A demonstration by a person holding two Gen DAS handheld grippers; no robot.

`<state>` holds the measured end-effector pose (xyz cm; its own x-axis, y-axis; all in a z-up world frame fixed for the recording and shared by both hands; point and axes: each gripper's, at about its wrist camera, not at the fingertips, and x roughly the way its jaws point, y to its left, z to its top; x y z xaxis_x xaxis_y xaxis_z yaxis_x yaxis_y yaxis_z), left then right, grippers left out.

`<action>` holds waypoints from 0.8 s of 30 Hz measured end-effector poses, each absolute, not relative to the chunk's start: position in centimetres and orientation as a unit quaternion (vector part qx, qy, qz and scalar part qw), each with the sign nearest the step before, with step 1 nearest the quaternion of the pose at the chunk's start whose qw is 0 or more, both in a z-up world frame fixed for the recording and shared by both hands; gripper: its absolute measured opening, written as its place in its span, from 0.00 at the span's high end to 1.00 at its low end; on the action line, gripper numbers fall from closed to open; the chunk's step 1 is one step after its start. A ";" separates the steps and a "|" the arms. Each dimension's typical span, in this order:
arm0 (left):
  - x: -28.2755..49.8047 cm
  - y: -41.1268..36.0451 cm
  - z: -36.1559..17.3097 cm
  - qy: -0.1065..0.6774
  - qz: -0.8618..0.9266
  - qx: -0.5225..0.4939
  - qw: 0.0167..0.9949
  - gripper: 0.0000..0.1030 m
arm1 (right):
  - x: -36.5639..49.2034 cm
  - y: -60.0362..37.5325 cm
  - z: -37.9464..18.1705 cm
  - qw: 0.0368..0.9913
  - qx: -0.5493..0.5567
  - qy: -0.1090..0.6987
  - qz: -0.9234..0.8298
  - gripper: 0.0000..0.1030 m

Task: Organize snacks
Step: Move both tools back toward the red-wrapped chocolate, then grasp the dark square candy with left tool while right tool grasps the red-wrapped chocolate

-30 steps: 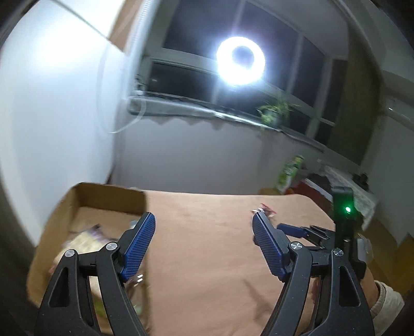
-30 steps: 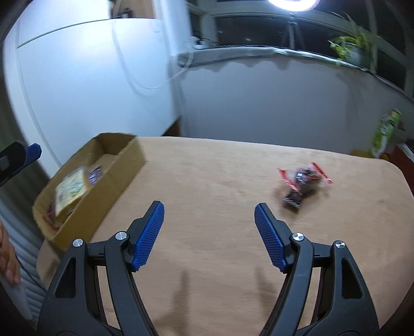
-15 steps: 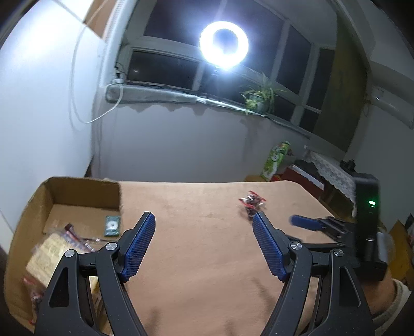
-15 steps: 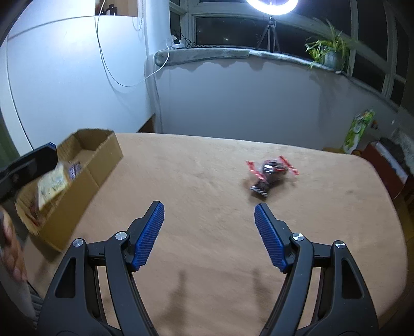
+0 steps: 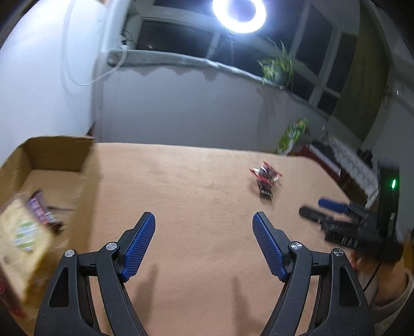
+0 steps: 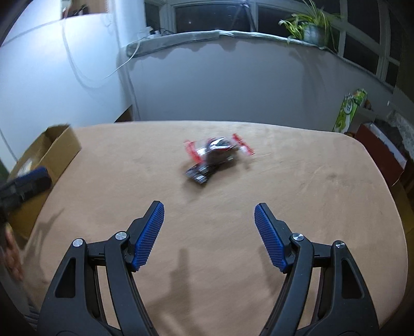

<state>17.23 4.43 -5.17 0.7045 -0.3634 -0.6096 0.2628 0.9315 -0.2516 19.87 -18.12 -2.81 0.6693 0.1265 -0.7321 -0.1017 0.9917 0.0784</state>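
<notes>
- On my far left, an open cardboard box (image 5: 55, 152) holds flat packets.
- A tan, suede-like cloth covers the table (image 5: 196, 186).
- My left gripper (image 5: 204, 227) and right gripper (image 6: 209, 215) both gape, nothing between them.
- Crinkly red-and-black snack wrappers (image 6: 216, 155) lie mid-table, well apart from the box.
- A ring light (image 5: 239, 13) glares above the windowsill.

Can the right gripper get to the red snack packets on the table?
Probably yes. The right gripper is open, with nothing between its fingers, and the red snack packets lie ahead on the table with only bare cloth in between. It isn't touching them yet. The cardboard box sits far left.
</notes>
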 end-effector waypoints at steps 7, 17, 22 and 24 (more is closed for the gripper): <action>22.5 -3.4 -7.2 0.384 -0.198 -0.010 0.902 0.25 | 26.3 -22.5 -3.6 0.894 0.068 0.427 0.119 0.27; 26.7 -10.0 -9.2 0.416 -0.218 0.036 0.882 0.35 | 32.9 -20.9 -6.4 0.862 0.031 0.468 0.195 0.27; 27.5 -10.4 -9.6 0.423 -0.206 0.044 0.881 0.56 | 33.4 -20.5 -7.4 0.853 0.032 0.476 0.211 0.38; 27.8 -10.6 -9.6 0.423 -0.210 0.043 0.881 0.64 | 33.1 -20.7 -7.1 0.854 0.042 0.468 0.222 0.49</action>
